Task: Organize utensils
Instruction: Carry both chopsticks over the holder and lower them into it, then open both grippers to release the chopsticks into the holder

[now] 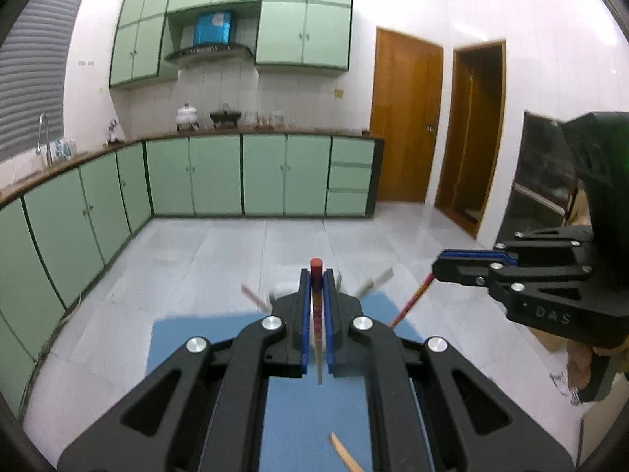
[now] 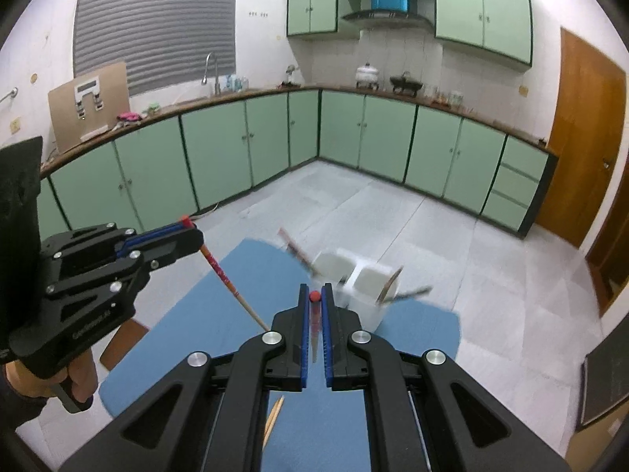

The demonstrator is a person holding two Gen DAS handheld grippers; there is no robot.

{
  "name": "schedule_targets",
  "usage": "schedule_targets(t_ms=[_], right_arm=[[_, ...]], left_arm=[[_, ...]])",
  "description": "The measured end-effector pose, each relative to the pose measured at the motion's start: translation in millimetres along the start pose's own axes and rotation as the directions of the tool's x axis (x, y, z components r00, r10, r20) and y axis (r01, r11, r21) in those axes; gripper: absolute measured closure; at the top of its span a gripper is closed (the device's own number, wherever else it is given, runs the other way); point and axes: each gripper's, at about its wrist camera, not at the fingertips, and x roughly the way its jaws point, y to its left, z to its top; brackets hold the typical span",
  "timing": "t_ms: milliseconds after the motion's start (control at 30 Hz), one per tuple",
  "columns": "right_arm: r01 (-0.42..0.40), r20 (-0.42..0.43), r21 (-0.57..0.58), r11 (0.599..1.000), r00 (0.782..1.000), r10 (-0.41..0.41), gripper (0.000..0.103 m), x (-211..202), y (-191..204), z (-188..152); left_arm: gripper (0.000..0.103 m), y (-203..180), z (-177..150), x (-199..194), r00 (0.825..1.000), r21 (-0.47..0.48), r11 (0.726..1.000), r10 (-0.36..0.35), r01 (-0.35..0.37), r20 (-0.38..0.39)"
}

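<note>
Above the blue surface (image 2: 220,295), each tool — left tool (image 1: 317,275), right tool (image 2: 314,295) — is clamped tight on a red-tipped chopstick (image 1: 317,299).

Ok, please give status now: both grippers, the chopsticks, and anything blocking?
Left gripper shut on red-tipped chopstick. Right gripper shut on second chopstick. White holder ahead on blue mat, path clear.

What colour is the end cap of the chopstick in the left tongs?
Red, on the chopstick in the left tongs; clearest in the left wrist view.
</note>
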Motion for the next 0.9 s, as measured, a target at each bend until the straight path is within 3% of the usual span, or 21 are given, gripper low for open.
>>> schedule_targets(t_ms=[167,333,500,667,733,800,900], right_arm=[[0.041,0.056,0.023,0.999,0.997,-0.043,0.097,0,-21,45],[0.082,0.059,0.027,0.996,0.995,-0.084,0.097,31,-38,68],[0.101,0.002,0.029,0.994,0.995,-0.101,0.097,89,-52,63],[0.085,-0.056,0.066,0.994,0.995,-0.081,0.096,132,-65,36],[0.076,-0.036,0.088,0.993,0.997,-0.073,0.095,126,-69,30],[0.065,0.005,0.095,0.993,0.998,-0.065,0.093,107,-70,23],[0.045,0.083,0.096,0.994,0.995,-0.053,0.09,60,-64,-6]], left_arm=[[0.098,-1,42,20,0.995,-0.002,0.999,0.04,-0.04,0.091],[0.098,2,66,58,0.987,-0.02,0.997,0.075,-0.073,0.141],[0.098,5,56,113,0.991,-0.003,0.996,0.094,-0.094,0.1],[0.097,12,18,156,0.994,0.012,0.994,0.104,-0.104,0.017],[0.091,17,9,154,0.995,0.003,0.995,0.1,-0.1,0.008],[0.069,22,5,142,0.995,-0.001,0.995,0.099,-0.099,0.019],[0.061,24,1,98,0.994,0.003,0.996,0.093,-0.093,0.063]])
